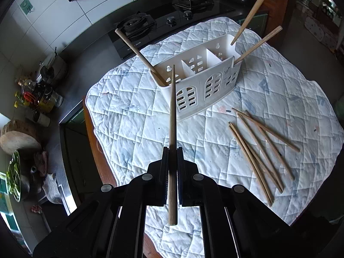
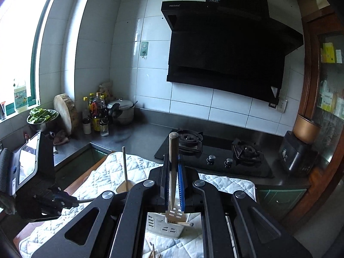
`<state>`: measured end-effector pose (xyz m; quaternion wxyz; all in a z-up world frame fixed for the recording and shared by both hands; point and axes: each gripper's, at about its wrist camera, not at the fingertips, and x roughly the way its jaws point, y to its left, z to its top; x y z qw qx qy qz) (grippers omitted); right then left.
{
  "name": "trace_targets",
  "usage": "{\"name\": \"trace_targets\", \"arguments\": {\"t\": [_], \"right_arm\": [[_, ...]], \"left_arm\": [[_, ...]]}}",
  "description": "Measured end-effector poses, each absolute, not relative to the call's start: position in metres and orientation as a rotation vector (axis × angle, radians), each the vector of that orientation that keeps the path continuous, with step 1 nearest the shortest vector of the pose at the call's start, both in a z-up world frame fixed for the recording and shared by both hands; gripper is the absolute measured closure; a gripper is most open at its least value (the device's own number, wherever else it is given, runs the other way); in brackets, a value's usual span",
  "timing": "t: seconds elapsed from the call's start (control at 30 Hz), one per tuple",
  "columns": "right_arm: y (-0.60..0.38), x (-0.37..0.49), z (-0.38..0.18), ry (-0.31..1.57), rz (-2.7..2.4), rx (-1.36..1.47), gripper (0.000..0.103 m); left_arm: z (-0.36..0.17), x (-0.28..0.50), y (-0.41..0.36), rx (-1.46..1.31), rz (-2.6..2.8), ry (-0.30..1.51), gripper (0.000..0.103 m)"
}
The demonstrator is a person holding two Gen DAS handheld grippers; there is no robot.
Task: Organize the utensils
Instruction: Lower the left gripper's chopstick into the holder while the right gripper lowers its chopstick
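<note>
Left claw (image 1: 172,150): we have it clamped on one chopstick (image 1: 172,116), which runs straight out between the pads; its tip sits in front of the caddy's near wall in our view.
Right claw (image 2: 172,165): we grip a second chopstick (image 2: 172,148) here, pads tight on it, its blunt end sticking up above the fingers.
Loose sticks (image 1: 260,150): we see several lying crossed on the quilt, right of the left claw and near the caddy.
Quilt (image 1: 133,116): white, padded, spread over the table beneath everything.
Caddy (image 1: 200,79): white, slotted, three compartments, standing on the quilt; we count one stick leaning out of the left end, one out of the right end, another hanging above it.
Stove (image 1: 172,19): black, two burners, behind the quilt.
</note>
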<state>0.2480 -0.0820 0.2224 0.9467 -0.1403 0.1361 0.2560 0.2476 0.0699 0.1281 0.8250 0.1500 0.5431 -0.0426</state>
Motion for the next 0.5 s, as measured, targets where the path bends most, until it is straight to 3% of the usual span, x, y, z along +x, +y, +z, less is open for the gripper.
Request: {"name": "trace_targets", "arguments": {"t": [0.5], "right_arm": [[-0.056, 0.293, 0.198, 0.341, 0.494, -0.318, 0.096]], "left_arm": [[0.139, 0.280, 0.039, 0.715, -0.150, 1.230, 0.097]]}}
